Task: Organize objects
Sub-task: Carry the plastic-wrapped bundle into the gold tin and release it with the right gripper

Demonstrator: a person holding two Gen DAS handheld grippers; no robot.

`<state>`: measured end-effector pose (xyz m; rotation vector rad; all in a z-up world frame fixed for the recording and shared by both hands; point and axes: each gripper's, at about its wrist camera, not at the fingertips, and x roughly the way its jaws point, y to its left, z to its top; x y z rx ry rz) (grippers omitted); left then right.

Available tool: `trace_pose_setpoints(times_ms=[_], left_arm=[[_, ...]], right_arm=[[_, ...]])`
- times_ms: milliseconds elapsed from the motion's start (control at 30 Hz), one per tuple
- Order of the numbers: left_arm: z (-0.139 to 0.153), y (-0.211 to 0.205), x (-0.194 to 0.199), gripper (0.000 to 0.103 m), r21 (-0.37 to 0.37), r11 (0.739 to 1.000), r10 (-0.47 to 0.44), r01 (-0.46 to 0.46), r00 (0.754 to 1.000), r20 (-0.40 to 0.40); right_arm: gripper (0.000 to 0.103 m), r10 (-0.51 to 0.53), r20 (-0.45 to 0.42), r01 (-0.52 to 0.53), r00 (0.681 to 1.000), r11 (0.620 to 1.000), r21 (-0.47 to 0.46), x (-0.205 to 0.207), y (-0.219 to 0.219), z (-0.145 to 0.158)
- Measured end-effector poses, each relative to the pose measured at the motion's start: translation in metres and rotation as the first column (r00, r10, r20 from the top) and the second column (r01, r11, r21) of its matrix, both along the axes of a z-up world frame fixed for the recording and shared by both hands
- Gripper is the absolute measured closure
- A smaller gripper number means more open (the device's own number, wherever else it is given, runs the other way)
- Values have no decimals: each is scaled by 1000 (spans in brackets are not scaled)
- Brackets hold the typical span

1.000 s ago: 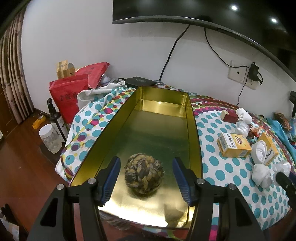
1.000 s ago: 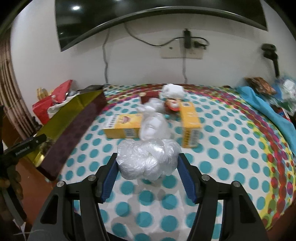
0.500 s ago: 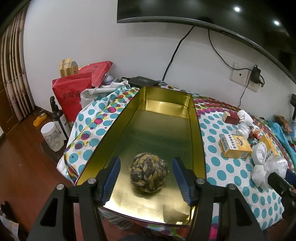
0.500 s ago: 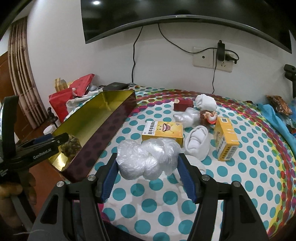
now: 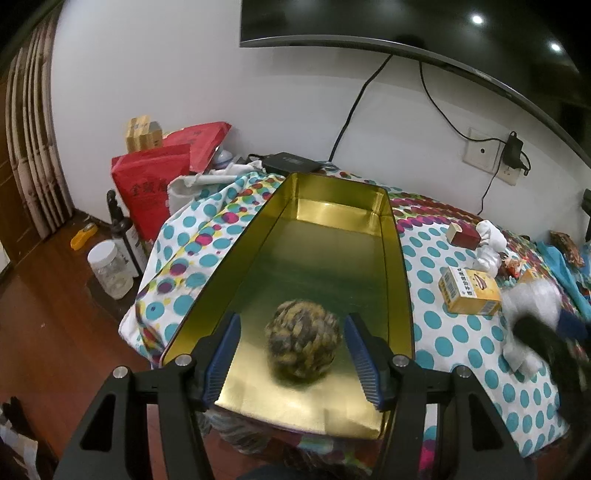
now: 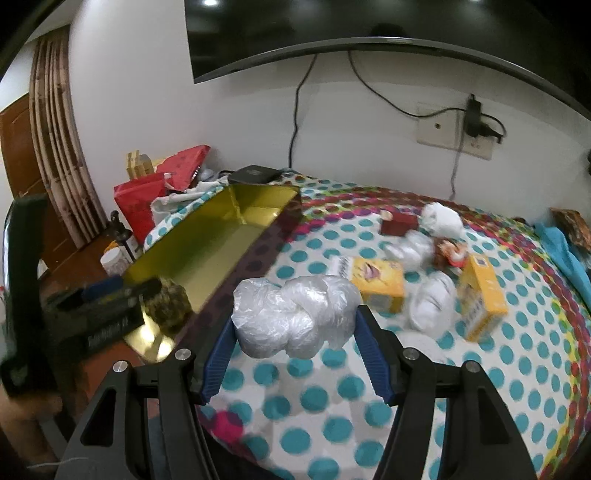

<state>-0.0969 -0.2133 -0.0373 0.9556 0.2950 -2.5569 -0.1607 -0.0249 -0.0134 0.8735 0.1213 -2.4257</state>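
Polka-dot cloth (image 6: 517, 369) covered the tabletop, white ground with teal dots and a ring of red, purple and yellow dots toward the wall side. White wall behind, dark screen (image 6: 332, 33) mounted high, cables hanging to a socket plate (image 6: 454, 129) with a black plug in it. Long gold tin (image 5: 325, 254) lay along the cloth's left edge, its interior shiny, its outer wall dark and spotted. Woven ball (image 5: 303, 341), brown and yellow, sat on the tin floor near the close end, between the blue pads of the left gripper (image 5: 293, 356); the jaws stood wide, gaps visible on both sides of the ball. Right gripper (image 6: 295, 350) held a crumpled clear plastic bundle (image 6: 295, 317) pinched between its pads, lifted above the cloth just right of the tin. Farther out on the cloth: two yellow cartons (image 6: 376, 284), one lying flat, one (image 6: 482, 295) on its side; a small dark red box (image 6: 399, 223); several white wads (image 6: 439, 218); a small figurine (image 6: 450, 253), blurred. Blue cloth (image 6: 565, 258) bunched at the right edge. Beyond the tabletop's left corner stood red bags (image 5: 151, 188), yellow boxes (image 5: 142, 133), a black flat device (image 5: 291, 162). Wood floor below carried a clear jar (image 5: 110, 269) and a dark pump bottle (image 5: 120, 229). Striped curtain (image 6: 55, 147) and brown door at far left.
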Motion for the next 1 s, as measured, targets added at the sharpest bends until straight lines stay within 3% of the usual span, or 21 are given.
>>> trace_pose_setpoints(times_ms=[200,400,567,600,700,867,1000], left_arm=[[4,-7,25,43,11,1000,18,-17,999,-28],[4,-11,31,43,2,999,34,-34,999,-39],[-3,-10,26,43,-2,1000,18,-18,999,-26],[-4,-10,25,43,-5,1000,16,-17,1000,-25],[-3,-8,26,43,-9,1000,15,-15,999,-36],[4,2,28,43,-19,1000,-27,25,996,-84],[11,26,24,43,-47,994,-108,103,987,-115]], right_arm=[[41,118,-37,-117,992,993,29,-33,-72,12],[41,174,26,-176,984,979,100,-58,-135,-9],[39,191,52,-196,980,971,139,-66,-155,-27],[33,188,51,-194,981,971,143,-66,-154,-28],[11,185,4,-184,983,975,128,-60,-140,-23],[4,69,-77,-65,995,996,53,-54,-64,-6],[2,-50,-109,62,993,993,102,-48,21,-13]])
